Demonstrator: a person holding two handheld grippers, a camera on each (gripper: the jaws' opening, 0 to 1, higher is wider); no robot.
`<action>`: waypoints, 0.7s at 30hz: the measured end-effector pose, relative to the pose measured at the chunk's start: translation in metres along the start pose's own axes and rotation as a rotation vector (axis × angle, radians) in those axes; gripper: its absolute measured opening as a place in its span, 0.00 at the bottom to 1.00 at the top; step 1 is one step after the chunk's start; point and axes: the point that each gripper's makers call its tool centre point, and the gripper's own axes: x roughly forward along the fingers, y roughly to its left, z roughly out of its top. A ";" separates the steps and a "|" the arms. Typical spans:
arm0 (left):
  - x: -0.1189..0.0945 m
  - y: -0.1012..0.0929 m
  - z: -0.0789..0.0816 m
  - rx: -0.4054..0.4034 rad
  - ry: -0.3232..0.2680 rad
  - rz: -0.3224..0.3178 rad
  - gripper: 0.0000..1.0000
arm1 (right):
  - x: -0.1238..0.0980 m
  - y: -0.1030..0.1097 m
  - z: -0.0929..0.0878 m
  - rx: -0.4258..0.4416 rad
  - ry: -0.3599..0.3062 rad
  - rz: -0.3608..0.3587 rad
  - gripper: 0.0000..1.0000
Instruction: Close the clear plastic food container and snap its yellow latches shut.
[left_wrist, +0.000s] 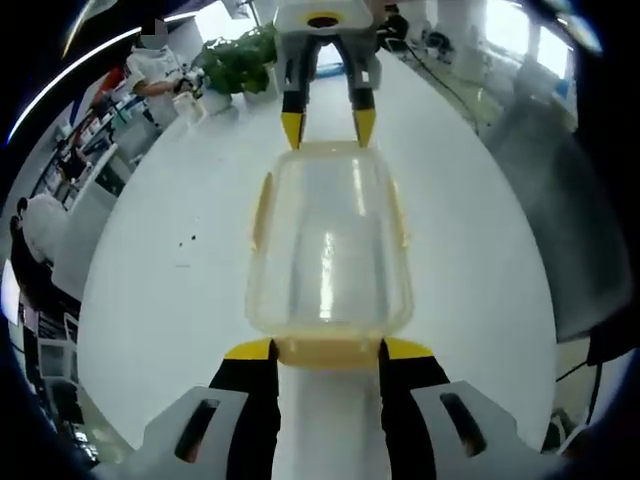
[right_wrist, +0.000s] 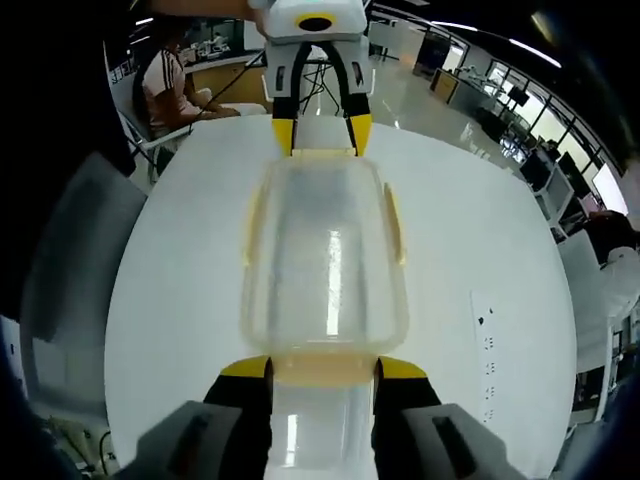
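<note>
A clear plastic container (left_wrist: 328, 250) (right_wrist: 325, 265) with its lid on lies lengthwise on the round white table (left_wrist: 170, 290) (right_wrist: 480, 230). Yellow latches run along its long sides (left_wrist: 262, 205) (right_wrist: 396, 222) and its two ends. My left gripper (left_wrist: 328, 350) is open, and its yellow-tipped jaws flank the near end latch (left_wrist: 328, 352). At the far end, my right gripper (left_wrist: 328, 127) stands open too, its tips at the container's other end. From its own view, the right gripper (right_wrist: 322, 368) straddles the end latch (right_wrist: 322, 372), with the left gripper (right_wrist: 322, 133) opposite.
A grey chair (left_wrist: 560, 200) (right_wrist: 70, 270) stands by the table's edge. A potted plant (left_wrist: 235, 60) sits at the table's far side, with a person (left_wrist: 150, 65) behind it. Another person (right_wrist: 170, 90) sits beyond the table. A strip with small marks (right_wrist: 485, 340) lies on the tabletop.
</note>
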 end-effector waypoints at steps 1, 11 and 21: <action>0.002 0.000 0.001 0.000 0.000 -0.001 0.36 | 0.000 0.000 -0.002 0.002 -0.002 0.001 0.36; 0.008 0.003 0.011 0.003 0.009 0.000 0.36 | -0.003 -0.001 -0.012 0.009 -0.021 0.002 0.36; 0.019 0.002 0.029 0.022 0.022 -0.005 0.36 | -0.007 0.002 -0.033 0.010 -0.019 -0.001 0.36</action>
